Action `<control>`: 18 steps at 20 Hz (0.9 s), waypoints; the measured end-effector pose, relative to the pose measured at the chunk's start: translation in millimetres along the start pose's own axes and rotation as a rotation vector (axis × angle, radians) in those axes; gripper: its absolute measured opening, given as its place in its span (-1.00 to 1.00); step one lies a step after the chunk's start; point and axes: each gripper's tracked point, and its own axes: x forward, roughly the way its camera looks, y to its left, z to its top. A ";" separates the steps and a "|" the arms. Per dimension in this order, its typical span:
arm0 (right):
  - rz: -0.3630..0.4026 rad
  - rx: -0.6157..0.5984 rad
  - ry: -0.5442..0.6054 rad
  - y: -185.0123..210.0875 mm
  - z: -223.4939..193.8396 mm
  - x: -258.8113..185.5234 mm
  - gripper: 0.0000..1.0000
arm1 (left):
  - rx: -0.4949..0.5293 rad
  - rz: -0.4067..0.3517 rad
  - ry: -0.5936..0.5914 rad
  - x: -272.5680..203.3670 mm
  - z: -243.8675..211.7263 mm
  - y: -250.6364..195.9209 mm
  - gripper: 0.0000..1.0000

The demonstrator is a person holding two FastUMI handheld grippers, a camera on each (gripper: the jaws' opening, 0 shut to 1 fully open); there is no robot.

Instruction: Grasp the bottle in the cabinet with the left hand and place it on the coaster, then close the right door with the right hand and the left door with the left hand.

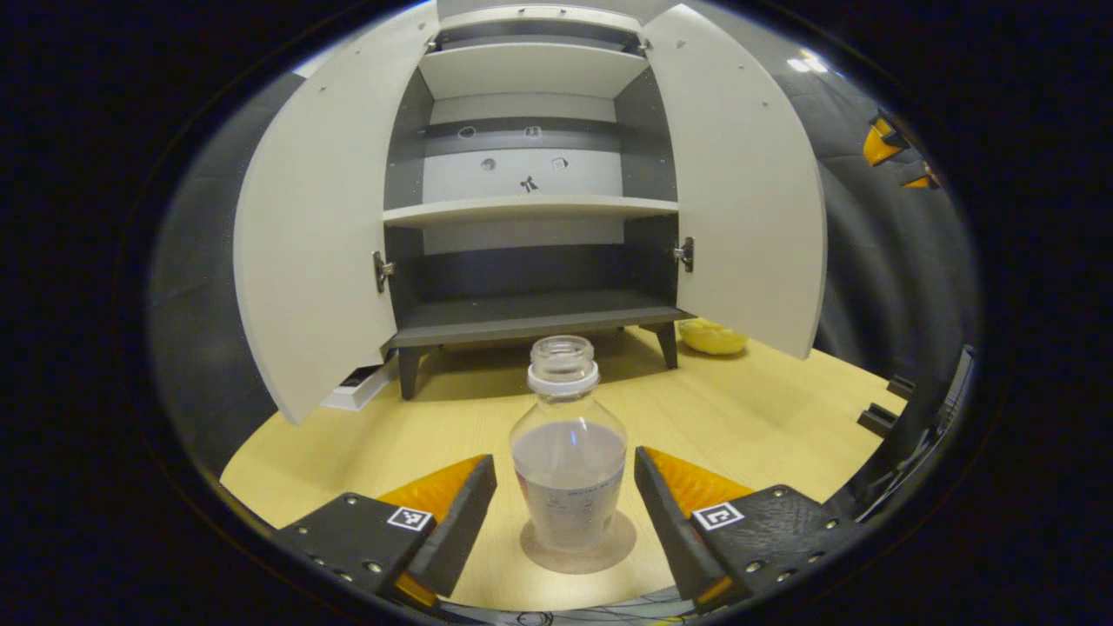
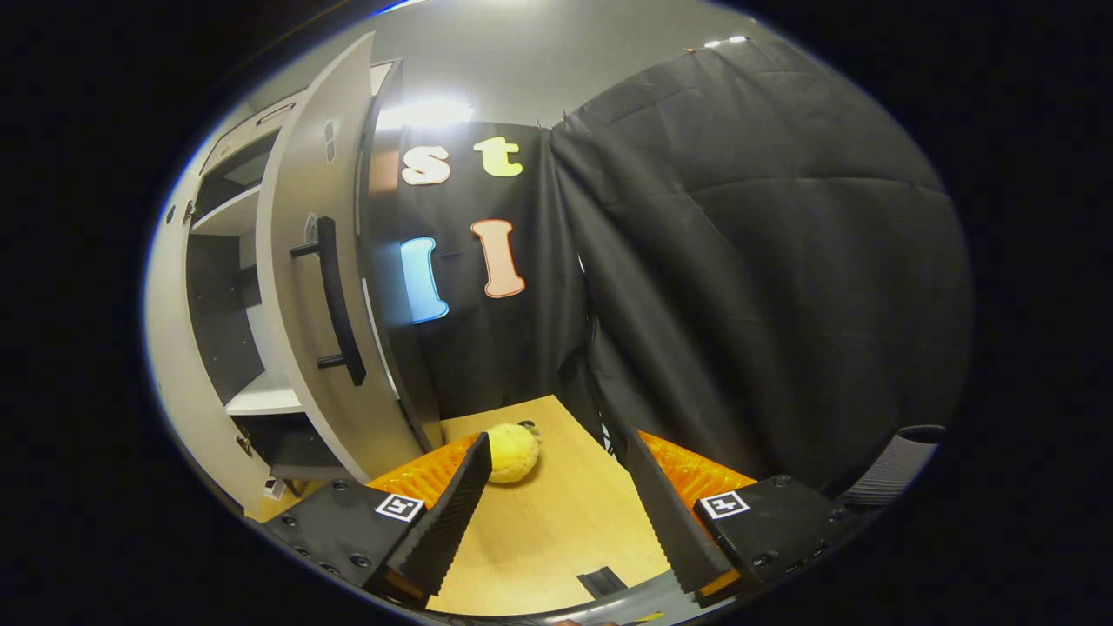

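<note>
A clear plastic bottle (image 1: pixel 569 452), uncapped and partly filled, stands upright on a round brown coaster (image 1: pixel 532 549) on the wooden table. My left gripper (image 1: pixel 565 509) is open, its fingers on either side of the bottle with a gap on each side. Behind it the cabinet (image 1: pixel 530 209) has both doors swung wide: left door (image 1: pixel 313 235), right door (image 1: pixel 739 191). In the right gripper view, my right gripper (image 2: pixel 552 513) is open and holds nothing. The right door (image 2: pixel 304 287) with its dark bar handle (image 2: pixel 337 300) stands to its left.
A yellow soft object (image 1: pixel 711 336) lies on the table under the right door, also seen ahead of the right gripper as a yellow lump (image 2: pixel 511 452). A white flat box (image 1: pixel 358 389) sits by the cabinet's left leg. Black cloth walls close the booth.
</note>
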 end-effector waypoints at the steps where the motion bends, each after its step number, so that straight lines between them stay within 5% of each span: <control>1: 0.000 0.008 -0.002 -0.4 -1.5 1.0 0.98 | 0.005 -0.009 -0.003 -4.6 5.2 -3.6 0.94; 10: 0.003 0.027 -0.065 -3.0 6.6 11.0 0.98 | -0.036 -0.024 -0.075 -82.9 99.5 -7.8 0.84; 18: 0.084 -0.045 -0.164 25.3 45.9 16.4 0.98 | -0.080 0.136 -0.210 -113.3 236.2 40.5 0.94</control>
